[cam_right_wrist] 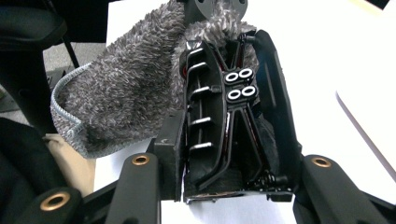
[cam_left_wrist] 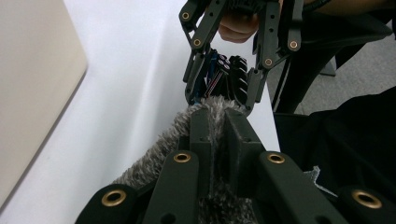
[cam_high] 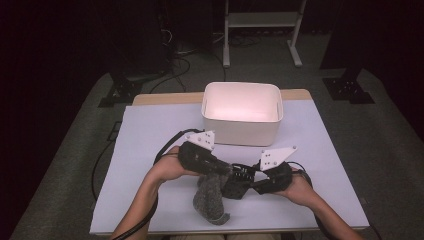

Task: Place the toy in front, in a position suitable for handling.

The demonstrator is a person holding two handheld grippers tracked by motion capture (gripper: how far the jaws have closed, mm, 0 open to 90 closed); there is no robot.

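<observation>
A grey fuzzy sock (cam_high: 212,200) hangs over the table's front middle, its ribbed cuff (cam_right_wrist: 60,116) open. My left gripper (cam_high: 227,172) is shut on the sock (cam_left_wrist: 154,154), with the fuzzy fabric pinched between its jaws (cam_left_wrist: 217,114). My right gripper (cam_high: 245,182) faces it from the right and is shut on a black ribbed plastic object (cam_right_wrist: 205,93) that has small white rings. The sock's upper end touches that object (cam_left_wrist: 236,74). In the right gripper view the sock (cam_right_wrist: 126,79) lies behind and to the left of the object, and the left gripper (cam_right_wrist: 217,7) shows at the top edge.
A white rectangular bin (cam_high: 242,112) stands open at the back middle of the white table sheet (cam_high: 150,130); its wall (cam_left_wrist: 32,84) is near the left gripper. Cables trail off the left side. A white stand (cam_high: 260,20) sits on the floor beyond.
</observation>
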